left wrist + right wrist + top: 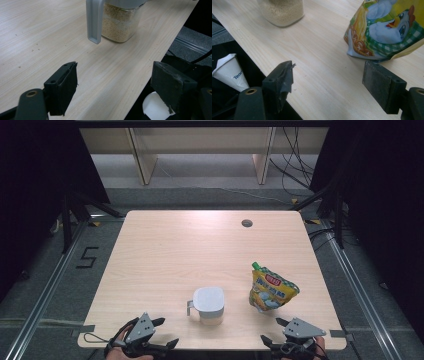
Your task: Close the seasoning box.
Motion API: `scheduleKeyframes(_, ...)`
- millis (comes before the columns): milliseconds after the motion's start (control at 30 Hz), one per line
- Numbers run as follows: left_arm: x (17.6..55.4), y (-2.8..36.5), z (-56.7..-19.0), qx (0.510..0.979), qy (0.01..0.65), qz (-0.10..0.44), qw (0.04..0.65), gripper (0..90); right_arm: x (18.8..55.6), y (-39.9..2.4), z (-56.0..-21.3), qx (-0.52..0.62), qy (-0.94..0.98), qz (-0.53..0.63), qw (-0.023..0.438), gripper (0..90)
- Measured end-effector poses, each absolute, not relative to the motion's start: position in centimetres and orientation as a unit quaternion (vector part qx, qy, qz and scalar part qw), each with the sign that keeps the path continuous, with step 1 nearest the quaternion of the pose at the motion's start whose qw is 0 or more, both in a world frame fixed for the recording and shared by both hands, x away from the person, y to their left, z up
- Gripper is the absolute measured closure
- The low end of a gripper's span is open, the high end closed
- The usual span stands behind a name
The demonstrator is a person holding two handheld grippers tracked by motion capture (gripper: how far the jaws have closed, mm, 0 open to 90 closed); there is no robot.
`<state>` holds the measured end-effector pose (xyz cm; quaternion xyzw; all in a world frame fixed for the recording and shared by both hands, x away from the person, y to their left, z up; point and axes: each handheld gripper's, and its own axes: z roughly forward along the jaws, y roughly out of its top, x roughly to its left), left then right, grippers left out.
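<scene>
The clear square jar of pale grain with a grey lid and grey handle (208, 305) stands upright on the light wooden tabletop (175, 255), near its front edge. From the left claw (161, 334) it lies ahead and off to the right, close by; in the left gripper view the jar (121, 22) stands straight beyond the gap between the jaws, its handle (94, 21) hanging on the side turned toward that claw (113, 86). The left claw is released, jaws spread wide with nothing between them.

The yellow stand-up pouch with a green spout and a cartoon chicken print (270, 288) stands just ahead of the right claw (272, 331), leaning a little, its long axis running up toward the spout. In the right gripper view the pouch (387, 27) sits ahead and toward the right jaw of that claw (328, 85), which is also released and empty.

So each hand has its own nearer thing: the jar's handle for the left, the pouch for the right, and the jar stands between the two claws, somewhat nearer the left. A reach for the handle would likely call for a short move forward and rightward.
</scene>
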<state>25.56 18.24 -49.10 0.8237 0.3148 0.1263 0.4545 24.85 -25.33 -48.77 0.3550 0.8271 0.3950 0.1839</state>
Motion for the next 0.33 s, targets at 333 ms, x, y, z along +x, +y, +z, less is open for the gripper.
scheduleKeyframes(333,25.70,17.98,-49.43,0.837,0.313,0.131,0.429,20.1,24.89,-25.53,-48.84,0.359,0.831,0.379,0.191,25.8)
